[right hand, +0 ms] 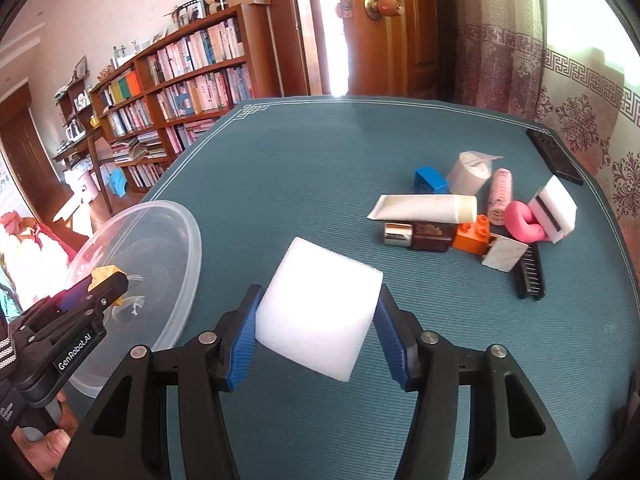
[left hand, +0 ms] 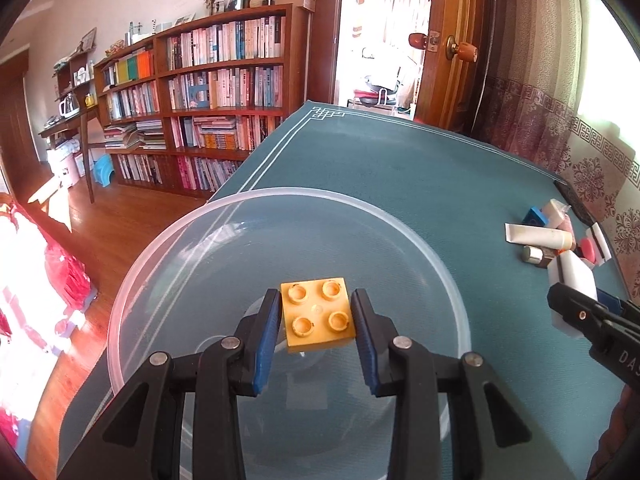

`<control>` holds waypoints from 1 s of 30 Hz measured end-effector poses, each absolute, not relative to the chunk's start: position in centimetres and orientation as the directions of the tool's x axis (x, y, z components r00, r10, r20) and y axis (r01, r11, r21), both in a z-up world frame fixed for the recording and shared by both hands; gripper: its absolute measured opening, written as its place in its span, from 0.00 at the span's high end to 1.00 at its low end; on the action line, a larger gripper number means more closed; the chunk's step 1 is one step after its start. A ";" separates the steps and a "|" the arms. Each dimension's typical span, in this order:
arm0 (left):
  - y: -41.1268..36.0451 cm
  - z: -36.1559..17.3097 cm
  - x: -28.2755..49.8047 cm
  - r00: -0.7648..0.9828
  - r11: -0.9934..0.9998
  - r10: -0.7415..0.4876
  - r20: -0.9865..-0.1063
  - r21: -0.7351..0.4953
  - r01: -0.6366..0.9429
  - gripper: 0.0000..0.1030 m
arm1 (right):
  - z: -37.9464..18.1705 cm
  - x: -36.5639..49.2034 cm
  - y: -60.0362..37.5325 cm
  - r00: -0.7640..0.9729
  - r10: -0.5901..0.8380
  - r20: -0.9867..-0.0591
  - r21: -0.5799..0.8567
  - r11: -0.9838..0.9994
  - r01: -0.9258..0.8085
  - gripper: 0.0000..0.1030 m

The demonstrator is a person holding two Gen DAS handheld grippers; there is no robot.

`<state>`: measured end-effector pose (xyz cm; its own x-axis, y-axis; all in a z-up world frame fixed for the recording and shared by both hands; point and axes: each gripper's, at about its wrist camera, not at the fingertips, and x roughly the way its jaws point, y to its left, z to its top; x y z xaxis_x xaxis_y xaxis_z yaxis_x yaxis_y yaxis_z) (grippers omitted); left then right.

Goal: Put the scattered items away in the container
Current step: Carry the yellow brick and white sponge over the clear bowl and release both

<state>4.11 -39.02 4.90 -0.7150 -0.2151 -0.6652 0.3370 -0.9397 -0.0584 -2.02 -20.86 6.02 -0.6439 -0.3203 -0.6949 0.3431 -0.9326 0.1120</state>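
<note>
While held above clear bowl (left hand: pixel 132 264), yellow brick (left hand: pixel 318 316)

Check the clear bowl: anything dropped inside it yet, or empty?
Empty, as far as visible. The clear bowl shows only mat through its bottom; the yellow brick sits between the left gripper pads above it, unreleased.

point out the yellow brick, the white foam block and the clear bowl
yellow brick (left hand: pixel 318 316): left wrist view, studded top face
white foam block (right hand: pixel 318 308): right wrist view, front face between the pads
clear bowl (left hand: pixel 404 220): left wrist view, far rim
</note>
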 end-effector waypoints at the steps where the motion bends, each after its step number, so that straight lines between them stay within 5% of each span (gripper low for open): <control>1: -39.2 4.8 4.2 -0.713 -0.938 -0.218 -0.667 -0.057 0.341 0.61 | 6.1 -1.9 -21.5 -0.641 -0.331 -0.693 0.112 -0.927 0.357 0.44; 30: -43.0 4.8 5.6 -0.693 -0.916 -0.257 -0.674 -0.058 0.396 0.61 | 6.4 -1.2 -29.3 -0.570 -0.437 -0.695 0.113 -0.850 0.514 0.44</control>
